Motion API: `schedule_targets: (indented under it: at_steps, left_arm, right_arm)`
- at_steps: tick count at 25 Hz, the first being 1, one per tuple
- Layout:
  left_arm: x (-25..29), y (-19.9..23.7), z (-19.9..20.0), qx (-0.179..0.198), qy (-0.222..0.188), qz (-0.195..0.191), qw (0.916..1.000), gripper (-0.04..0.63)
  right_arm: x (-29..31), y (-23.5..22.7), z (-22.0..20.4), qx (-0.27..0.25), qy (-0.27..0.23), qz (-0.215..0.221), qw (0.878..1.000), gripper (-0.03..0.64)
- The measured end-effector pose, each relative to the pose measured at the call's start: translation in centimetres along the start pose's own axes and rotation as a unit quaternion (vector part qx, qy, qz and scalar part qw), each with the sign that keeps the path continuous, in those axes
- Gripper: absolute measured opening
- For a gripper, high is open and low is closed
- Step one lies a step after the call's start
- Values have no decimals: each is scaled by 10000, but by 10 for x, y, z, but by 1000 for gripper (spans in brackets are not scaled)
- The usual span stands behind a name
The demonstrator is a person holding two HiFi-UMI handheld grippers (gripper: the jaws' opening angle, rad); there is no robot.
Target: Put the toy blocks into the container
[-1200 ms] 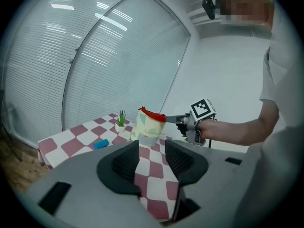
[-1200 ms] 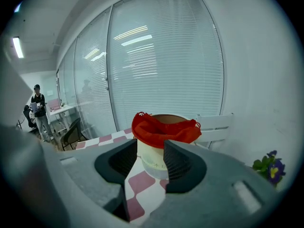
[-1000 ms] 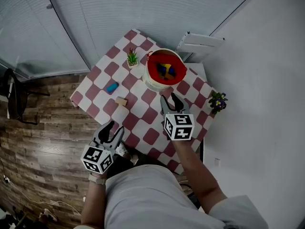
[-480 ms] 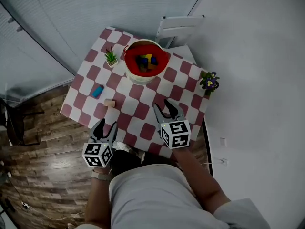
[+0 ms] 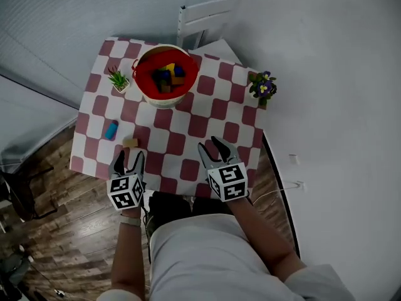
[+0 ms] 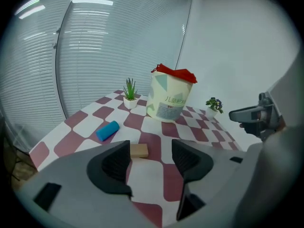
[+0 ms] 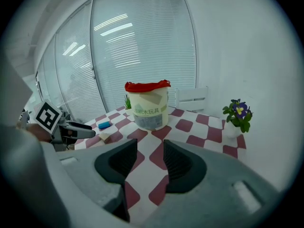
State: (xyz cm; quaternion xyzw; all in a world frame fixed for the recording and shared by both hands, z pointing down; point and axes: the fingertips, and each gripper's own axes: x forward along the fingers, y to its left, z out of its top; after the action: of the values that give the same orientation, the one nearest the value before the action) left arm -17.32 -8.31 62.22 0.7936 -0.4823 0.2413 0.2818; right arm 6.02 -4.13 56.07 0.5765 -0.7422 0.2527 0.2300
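Here we list the toy blocks first. One tan block (image 5: 130, 142) lies flat on the checked table (image 5: 188, 125), near its left front edge; in the left gripper view it sits just ahead of the jaws, half behind the left one, ungripped. A blue cylinder block (image 5: 111, 130) lies on its side just beyond the tan one, apart from it. Further blocks (image 5: 168, 77), blue, yellow and brown, rest inside the container (image 5: 164, 100), a pale bucket with a red lining, upright at the far side of the table.

Left gripper (image 5: 128, 159): over the front left edge, pointing at the tan block, jaws spread and just been opening, nothing between the pads. Right gripper (image 5: 210, 146): over the front middle of the table, aimed toward the container, jaws parted by a narrow gap, holding nothing.

We also note a small green plant (image 5: 118, 80) left of the container, a purple-flowered plant (image 5: 262, 88) at the right edge, and a white chair (image 5: 200, 17) behind.
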Motion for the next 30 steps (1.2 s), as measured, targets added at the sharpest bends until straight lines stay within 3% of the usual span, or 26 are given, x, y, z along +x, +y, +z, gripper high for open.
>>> schedule_targets:
  at_steps: [16,30]
  left_arm:
    - [63,37,-22,524,645,421,9957,275]
    - [70,41,-27,462,695,581,9948,275]
  right_arm:
    - [-13,-15,-52,332,424,-552,9970,167]
    - [-27,-30,-65,449,494,-708,9953,167]
